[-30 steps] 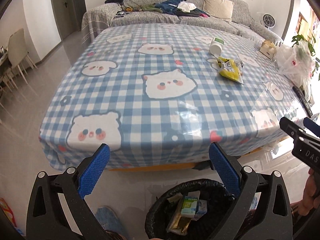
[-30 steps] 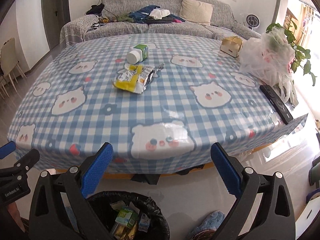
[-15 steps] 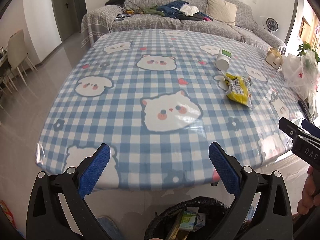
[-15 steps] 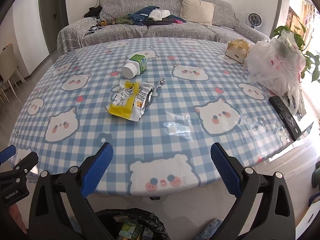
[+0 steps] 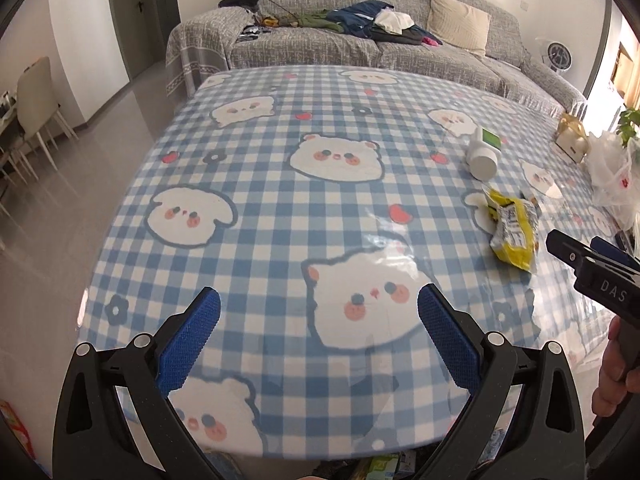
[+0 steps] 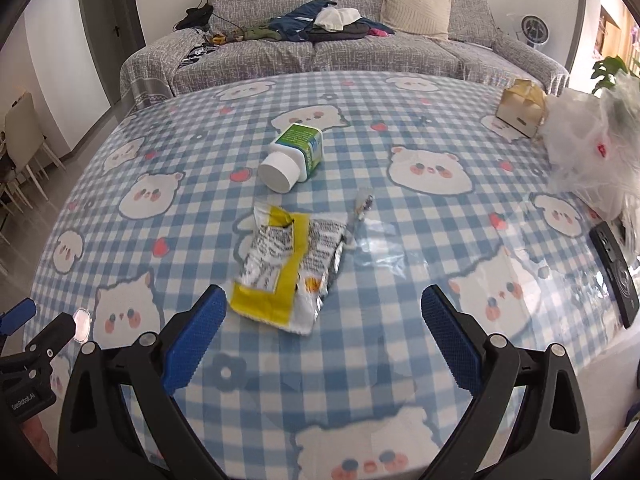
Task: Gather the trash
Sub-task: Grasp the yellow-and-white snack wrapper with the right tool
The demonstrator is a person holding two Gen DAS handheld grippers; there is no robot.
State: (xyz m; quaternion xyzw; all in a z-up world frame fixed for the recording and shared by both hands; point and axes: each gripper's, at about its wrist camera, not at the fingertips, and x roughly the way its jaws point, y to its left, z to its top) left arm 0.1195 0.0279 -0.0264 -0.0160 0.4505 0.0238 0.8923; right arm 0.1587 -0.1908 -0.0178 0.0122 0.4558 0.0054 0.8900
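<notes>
A torn yellow and silver snack wrapper (image 6: 282,270) lies flat on the blue checked tablecloth (image 6: 400,208), just beyond my right gripper (image 6: 320,332), which is open and empty. Behind the wrapper a white bottle with a green label (image 6: 294,156) lies on its side. A small silver scrap (image 6: 363,204) rests to the wrapper's right. My left gripper (image 5: 316,336) is open and empty over the table's near edge; the wrapper (image 5: 512,230) and bottle (image 5: 485,154) sit far to its right. A sliver of the trash bin's contents (image 5: 384,468) shows below the table.
A crumpled clear plastic bag (image 6: 596,160) and a small cardboard box (image 6: 522,108) stand at the table's right side, with a black remote (image 6: 616,276) near the right edge. A grey sofa (image 6: 340,48) piled with clothes lies beyond the table. Chairs (image 5: 36,96) stand at the left.
Both grippers have risen and moved forward over the table. The black bin has dropped almost out of view below, and the wrapper and bottle look closer.
</notes>
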